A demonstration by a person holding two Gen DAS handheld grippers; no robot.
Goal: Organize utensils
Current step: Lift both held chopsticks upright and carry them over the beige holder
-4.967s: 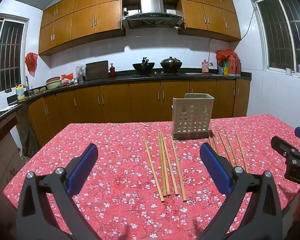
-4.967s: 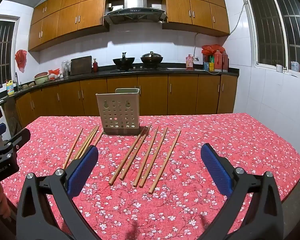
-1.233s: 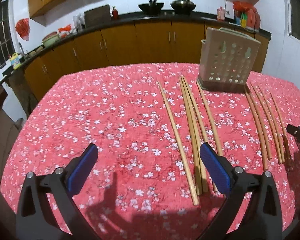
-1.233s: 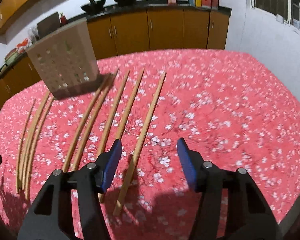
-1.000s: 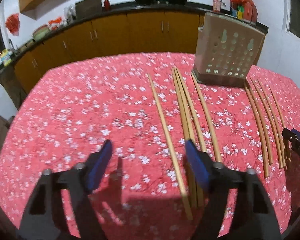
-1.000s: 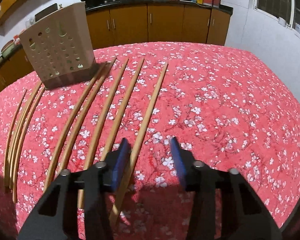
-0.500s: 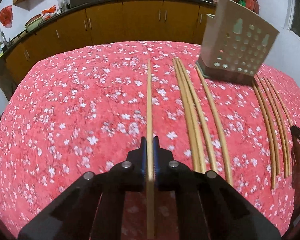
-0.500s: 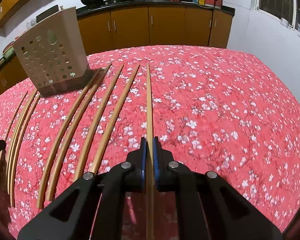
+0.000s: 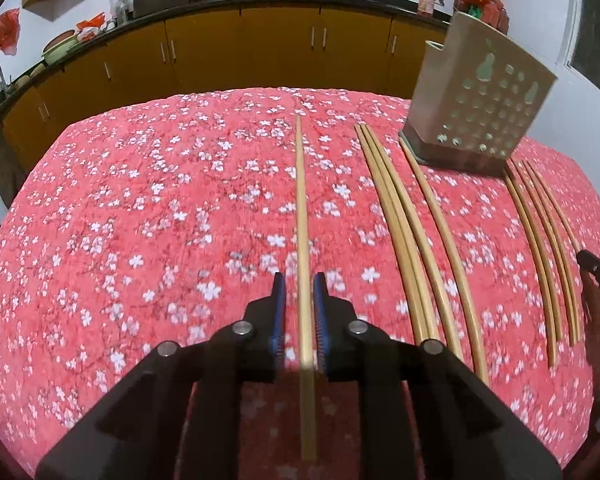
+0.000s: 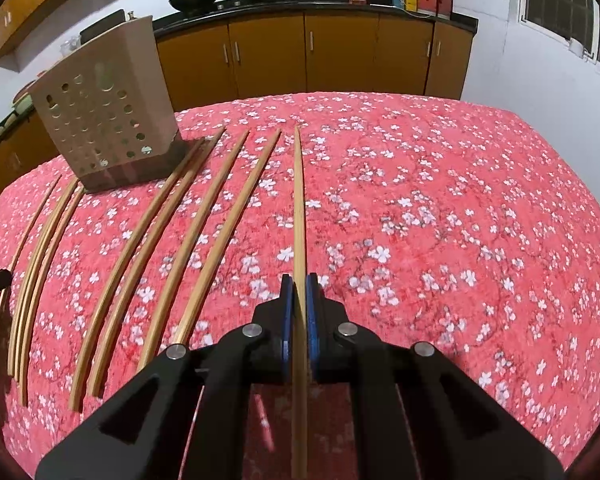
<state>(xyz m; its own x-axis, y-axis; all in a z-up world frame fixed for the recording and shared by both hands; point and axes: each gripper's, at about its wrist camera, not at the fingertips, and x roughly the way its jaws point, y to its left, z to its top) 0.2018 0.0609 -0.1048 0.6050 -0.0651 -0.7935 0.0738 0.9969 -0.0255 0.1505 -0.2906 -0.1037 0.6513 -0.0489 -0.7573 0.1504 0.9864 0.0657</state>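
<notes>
Several wooden chopsticks lie on the red flowered tablecloth [image 9: 140,220] in front of a beige perforated utensil holder [image 9: 476,116], [image 10: 104,112]. In the left wrist view my left gripper [image 9: 299,280] straddles the leftmost chopstick [image 9: 301,200]. Its jaws are opening, and a gap shows beside the stick, which lies along the cloth. In the right wrist view my right gripper [image 10: 299,280] is shut on the rightmost chopstick [image 10: 298,200], which points straight ahead between the blue pads.
Other chopsticks lie in groups: one group [image 9: 404,232] left of the holder, another [image 10: 204,220] to its right. Each gripper's tip shows at the edge of the other's view. Kitchen cabinets [image 10: 308,52] and a black counter run behind the table.
Both grippers went from wide open to closed around a chopstick. Since half a second ago the left pads have parted slightly. The right grip is unchanged.
</notes>
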